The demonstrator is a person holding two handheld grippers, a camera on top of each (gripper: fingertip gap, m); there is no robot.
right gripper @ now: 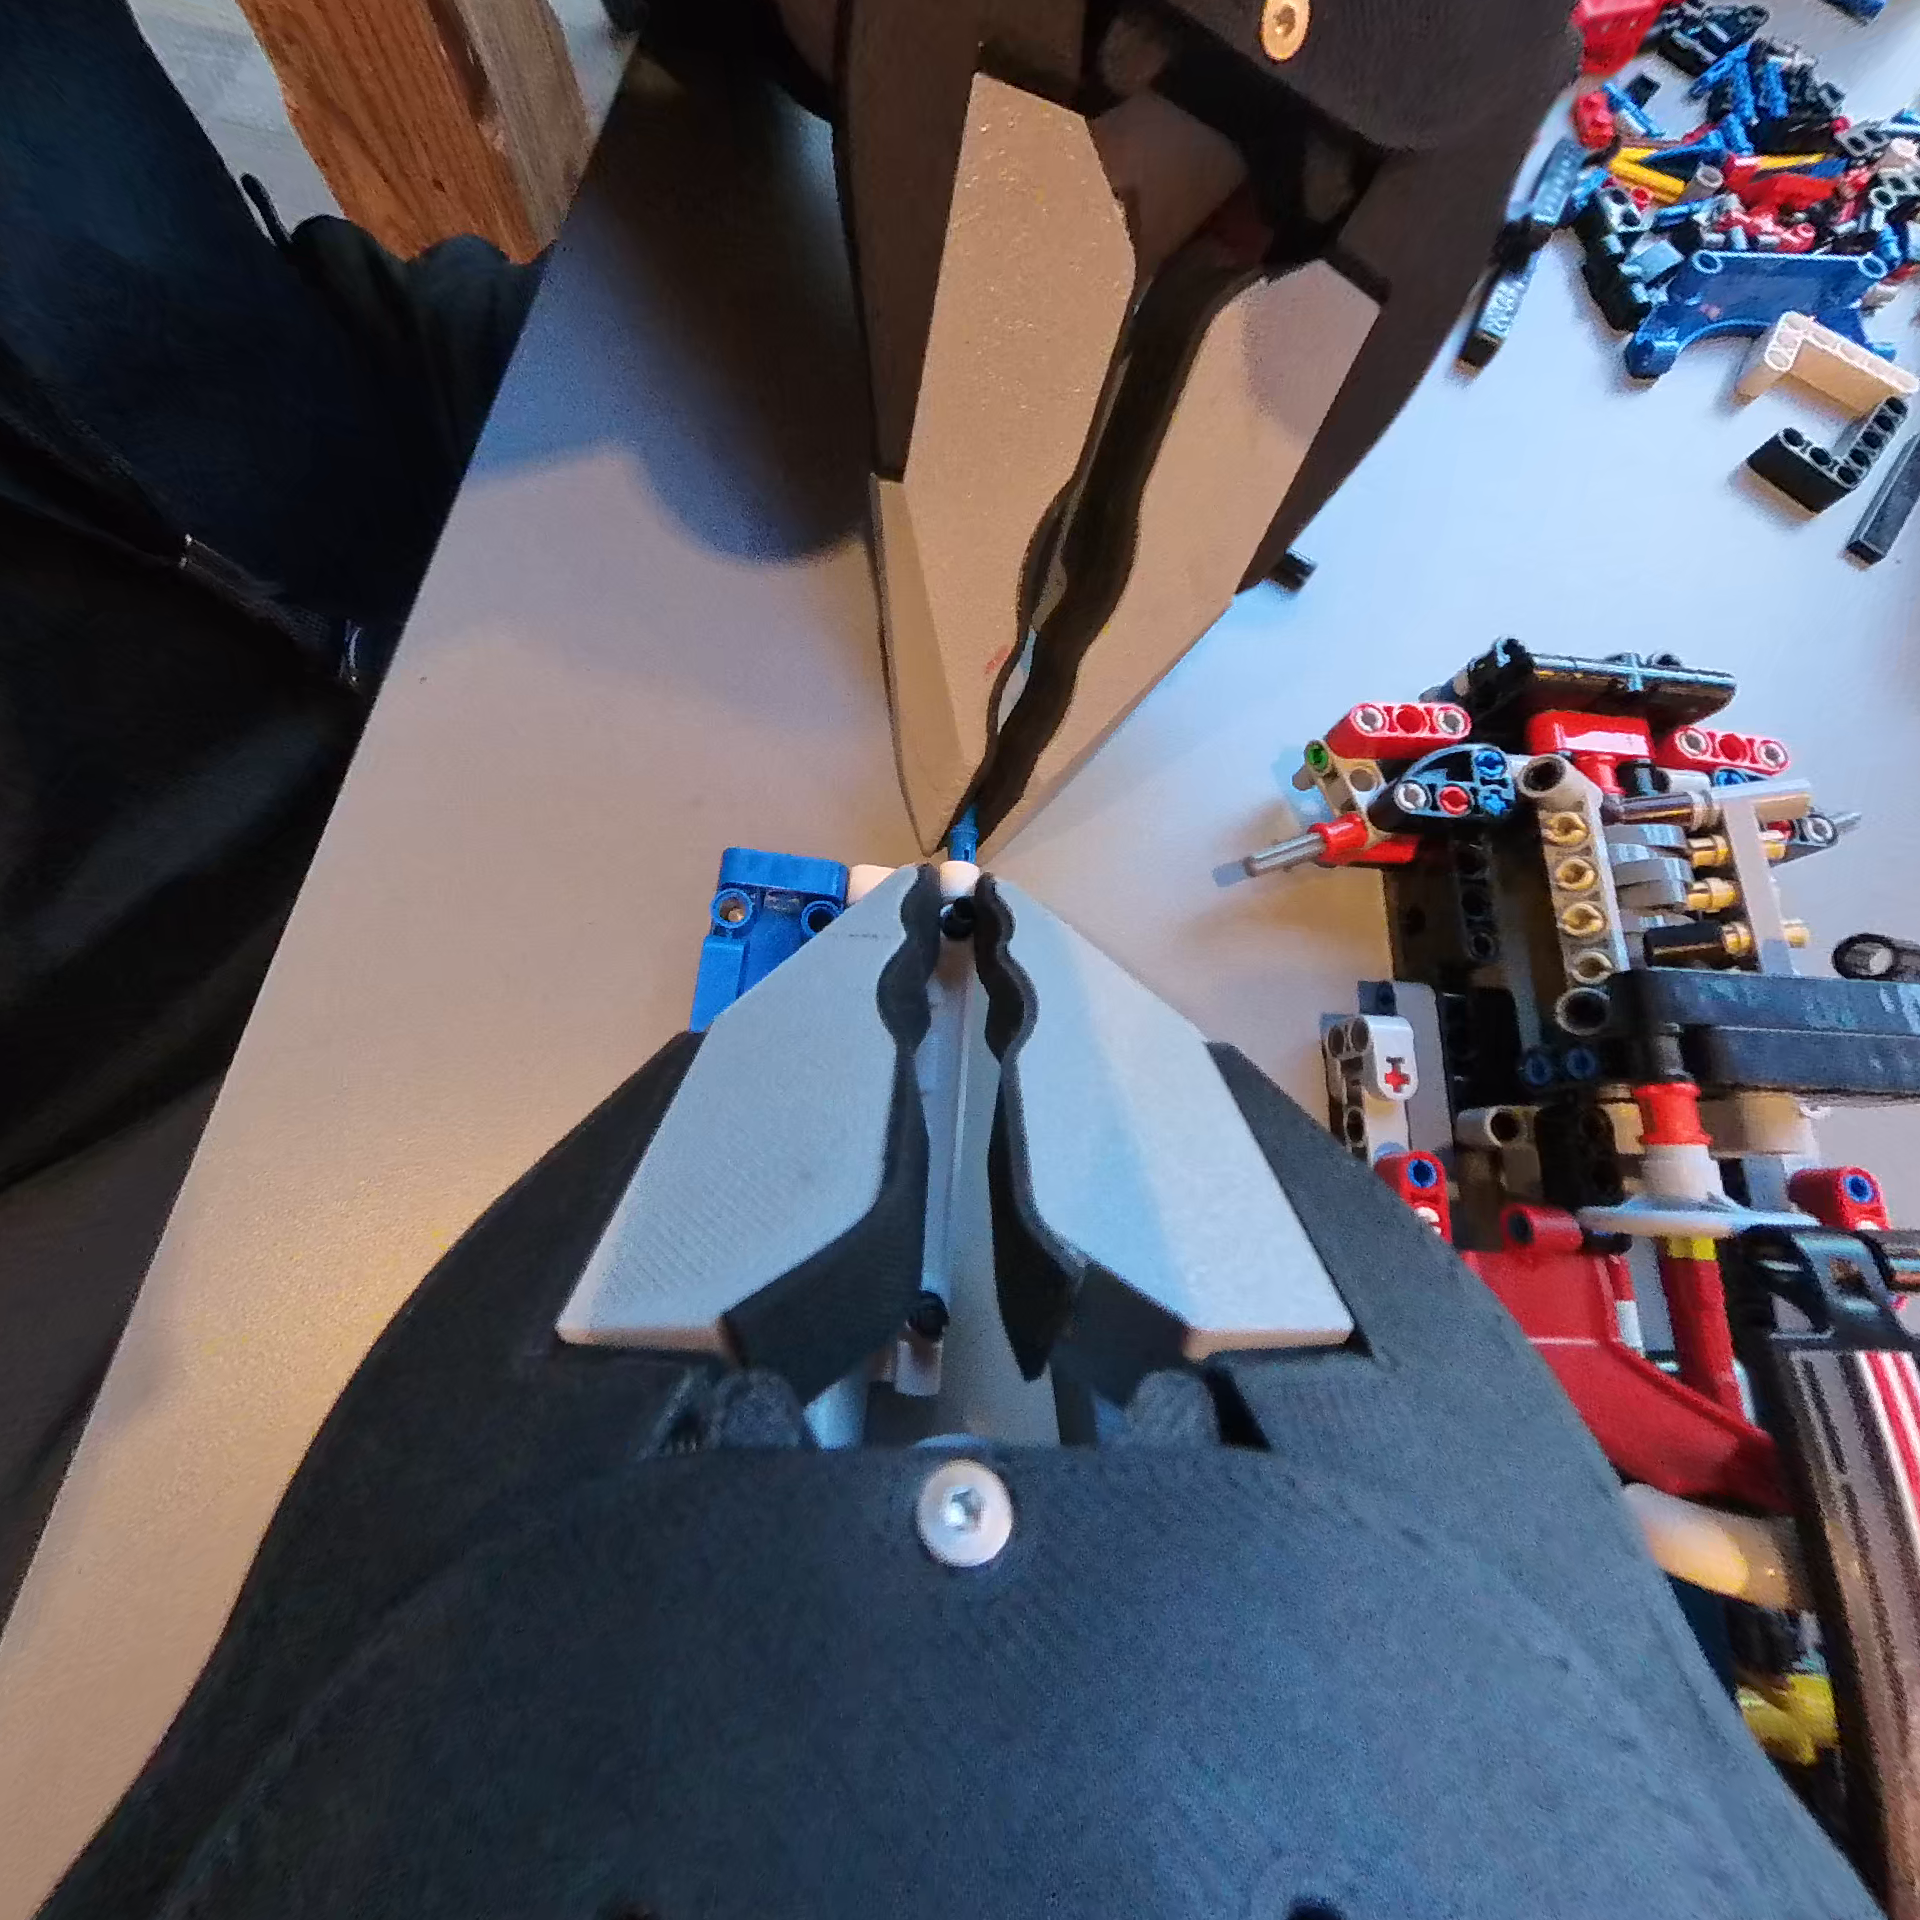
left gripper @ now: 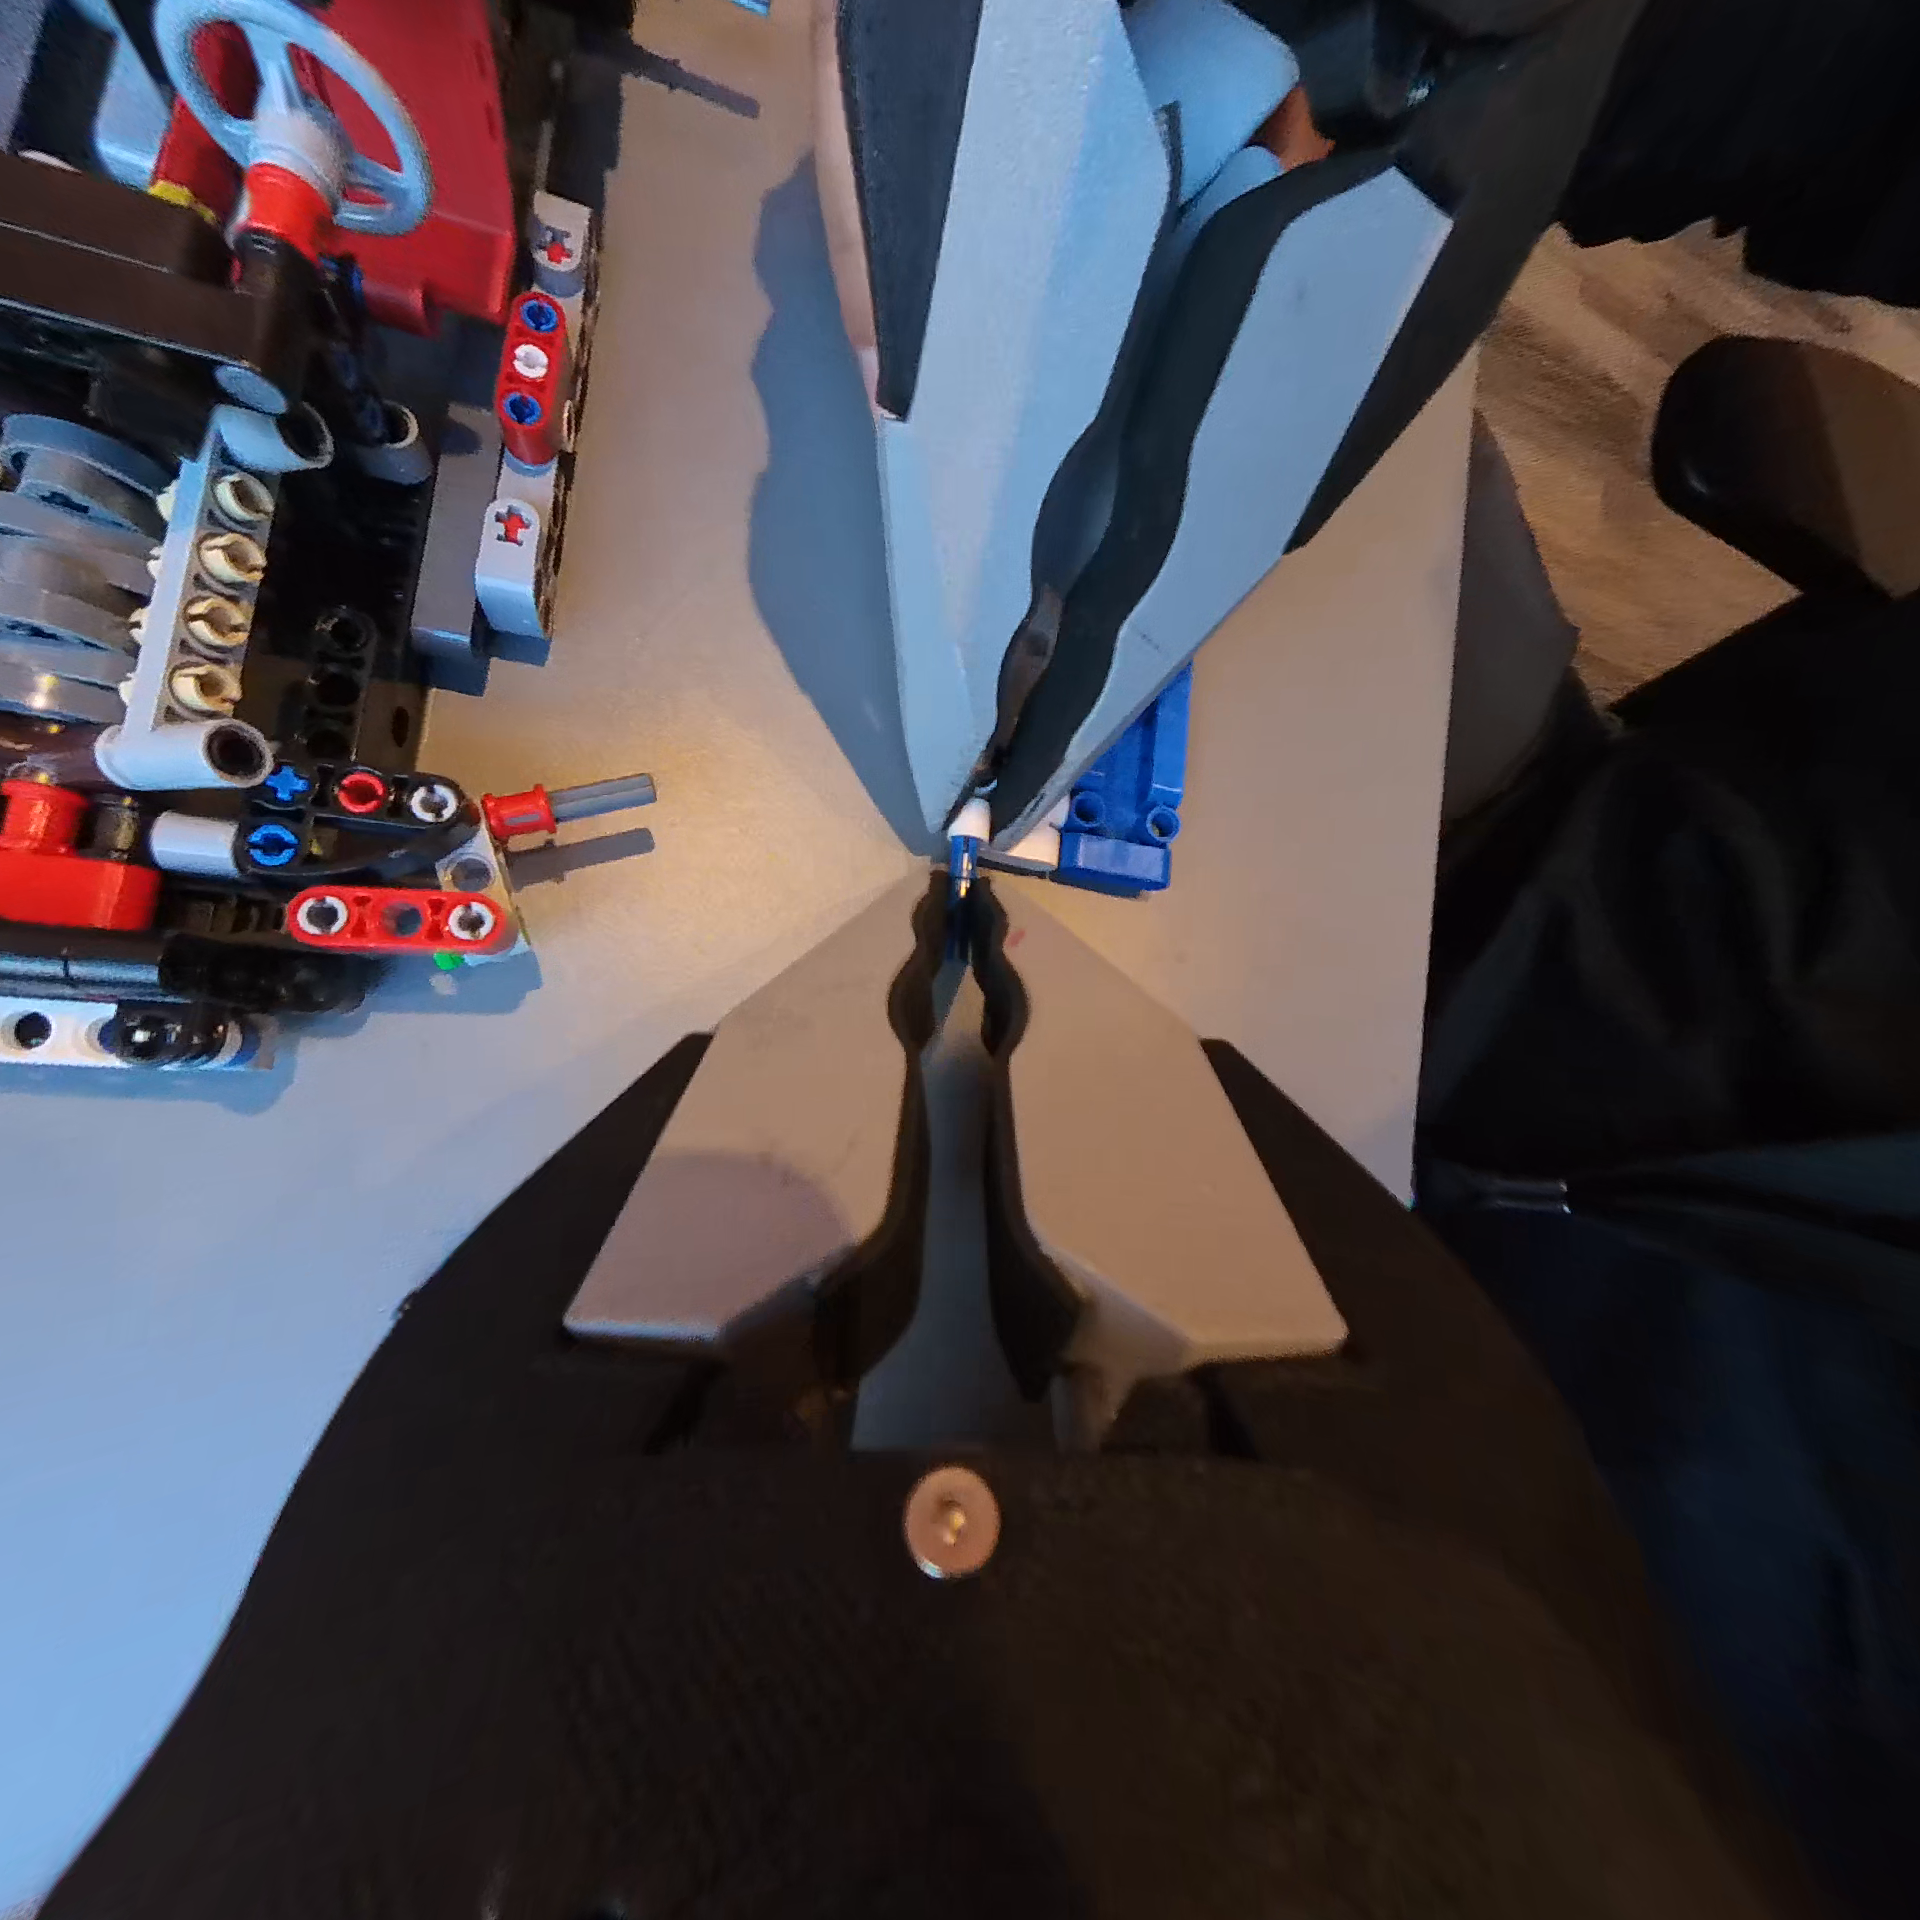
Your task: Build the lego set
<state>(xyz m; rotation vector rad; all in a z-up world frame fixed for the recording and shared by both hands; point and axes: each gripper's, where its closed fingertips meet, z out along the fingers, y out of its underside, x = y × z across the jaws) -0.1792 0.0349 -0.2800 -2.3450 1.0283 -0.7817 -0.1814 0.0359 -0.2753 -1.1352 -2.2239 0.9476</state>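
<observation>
My left tool (left gripper: 961, 883) pinched a thin blue pin (left gripper: 962, 864); my right tool (right gripper: 953, 902) gripped the white-and-blue piece (right gripper: 764, 914) over the counter (right gripper: 582, 727). Light, rigid, slippery plastic, I judged: grip near the tips.

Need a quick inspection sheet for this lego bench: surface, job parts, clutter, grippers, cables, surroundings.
Surface: pale grey table, bare between the items.
Job's things: part-built model in red, black and grey with a grey steering wheel; a blue pin pinched by the left gripper; a white and blue sub-assembly in the right gripper.
Clutter: loose pile of parts at the far right of the right wrist view.
Grippers: both shut, tips meeting, blue pin lined up with the white connector.
Cables: nothing seen.
Surroundings: person in dark clothing at the table edge; wooden post behind.
</observation>
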